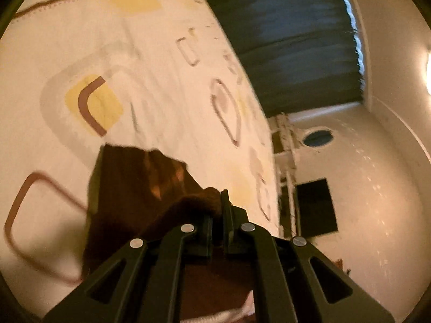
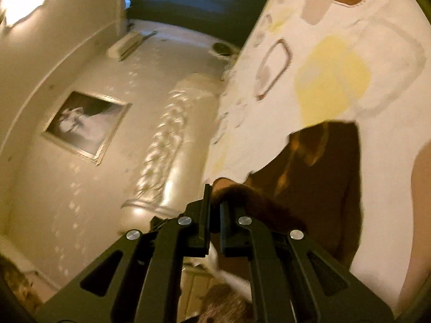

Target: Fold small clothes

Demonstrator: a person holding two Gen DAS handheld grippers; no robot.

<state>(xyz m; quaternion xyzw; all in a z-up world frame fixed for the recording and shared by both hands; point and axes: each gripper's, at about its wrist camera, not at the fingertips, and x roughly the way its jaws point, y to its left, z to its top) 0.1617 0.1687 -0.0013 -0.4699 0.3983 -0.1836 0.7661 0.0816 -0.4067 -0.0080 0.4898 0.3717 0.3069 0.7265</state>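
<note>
A patterned bedspread point(image 1: 150, 62), dark curtain point(image 1: 291, 40), cream walls point(image 1: 377, 188) and a framed picture point(image 2: 86, 129) under warm light

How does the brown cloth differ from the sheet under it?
The brown cloth is dark and plain; the bed sheet is pale, printed with yellow and brown shapes. The cloth is small and pinched by the left gripper and right gripper; the sheet lies spread wide.

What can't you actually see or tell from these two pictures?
- Left wrist view: what kind of garment the brown cloth is; it is blurred, and the left gripper, shut on it, covers its lower part.
- Right wrist view: the cloth's far side, cut off by a pale blurred shape at the right edge.
- Both views: the patterned bedsheet is smeared by motion.
- Right wrist view: the framed picture is too blurred to read.
</note>
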